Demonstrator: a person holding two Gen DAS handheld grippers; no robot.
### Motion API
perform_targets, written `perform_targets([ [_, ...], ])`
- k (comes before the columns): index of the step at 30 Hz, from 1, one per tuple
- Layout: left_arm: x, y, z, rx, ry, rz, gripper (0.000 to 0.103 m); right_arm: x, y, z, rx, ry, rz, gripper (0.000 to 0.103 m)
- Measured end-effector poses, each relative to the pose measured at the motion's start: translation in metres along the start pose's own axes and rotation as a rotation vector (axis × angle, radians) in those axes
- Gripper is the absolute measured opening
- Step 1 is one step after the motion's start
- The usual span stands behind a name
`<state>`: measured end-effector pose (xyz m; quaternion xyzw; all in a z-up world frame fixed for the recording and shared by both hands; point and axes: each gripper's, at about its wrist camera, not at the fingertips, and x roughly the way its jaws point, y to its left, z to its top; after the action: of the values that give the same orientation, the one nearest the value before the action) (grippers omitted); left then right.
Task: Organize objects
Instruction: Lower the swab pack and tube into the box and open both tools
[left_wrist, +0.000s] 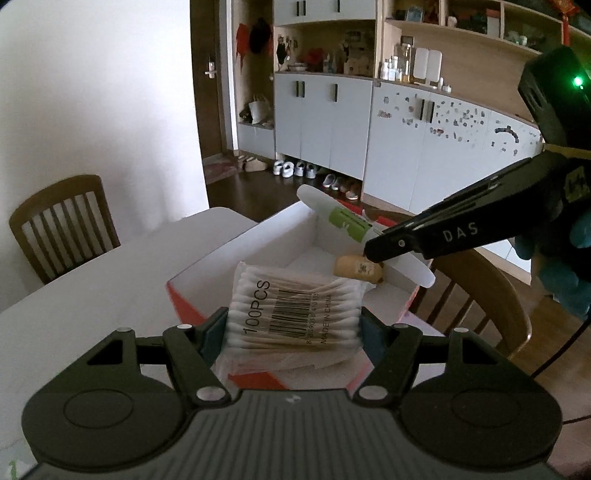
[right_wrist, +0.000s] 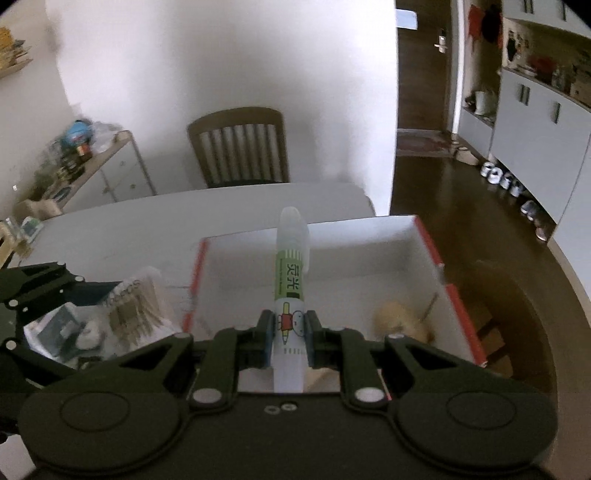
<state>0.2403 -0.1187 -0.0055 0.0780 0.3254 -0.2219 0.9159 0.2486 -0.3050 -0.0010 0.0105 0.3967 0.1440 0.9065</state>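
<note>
- A clear pack of cotton swabs (left_wrist: 293, 314), printed "100PCS" with a barcode, is clamped between the blue pads of the left tool (left_wrist: 293, 326); the jaws are held fairly wide by the breadth of the pack.
- The pack is carried above the near, red-trimmed edge of an open box (left_wrist: 221, 254) with a white inside, which stands on the white desk (left_wrist: 92, 280).
- A white marker pen (right_wrist: 290, 295) with a green label and a translucent cap is gripped by its lower barrel in the right tool (right_wrist: 289, 341); the jaws are narrow and pressed on both sides of the pen.
- In the right wrist view the pen points away from the camera, over the inside of the box (right_wrist: 428, 243).
- In the left wrist view the right tool (left_wrist: 373, 247) reaches in from the right above the box, with the pen (left_wrist: 332, 214) slanted across its far corner.
- A small tan, cork-like object (left_wrist: 357, 269) lies on the box floor, near the right wall; what it is cannot be told.
- A gloved blue hand (left_wrist: 554, 273) is seen at the right edge, behind the right tool.
- In the right wrist view the left tool (right_wrist: 110, 295) and its pack (right_wrist: 133, 310) are seen at the left, just beside the box's red-edged left wall.
- A wooden chair (right_wrist: 240, 147) stands at the far side of the desk, against a white wall.
</note>
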Motion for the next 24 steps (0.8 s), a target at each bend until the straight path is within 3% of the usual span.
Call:
perform_targets([
  [13, 0.086, -0.019, 0.025, 0.064, 0.126, 0.05, 0.072, 0.059, -0.059, -0.004, 0.013, 0.106, -0.025, 0.016],
  [24, 0.144, -0.025, 0.016, 0.032, 0.304, 0.009, 0.072, 0.104, -0.058, -0.026, -0.056, 0.239, -0.068, 0.016],
])
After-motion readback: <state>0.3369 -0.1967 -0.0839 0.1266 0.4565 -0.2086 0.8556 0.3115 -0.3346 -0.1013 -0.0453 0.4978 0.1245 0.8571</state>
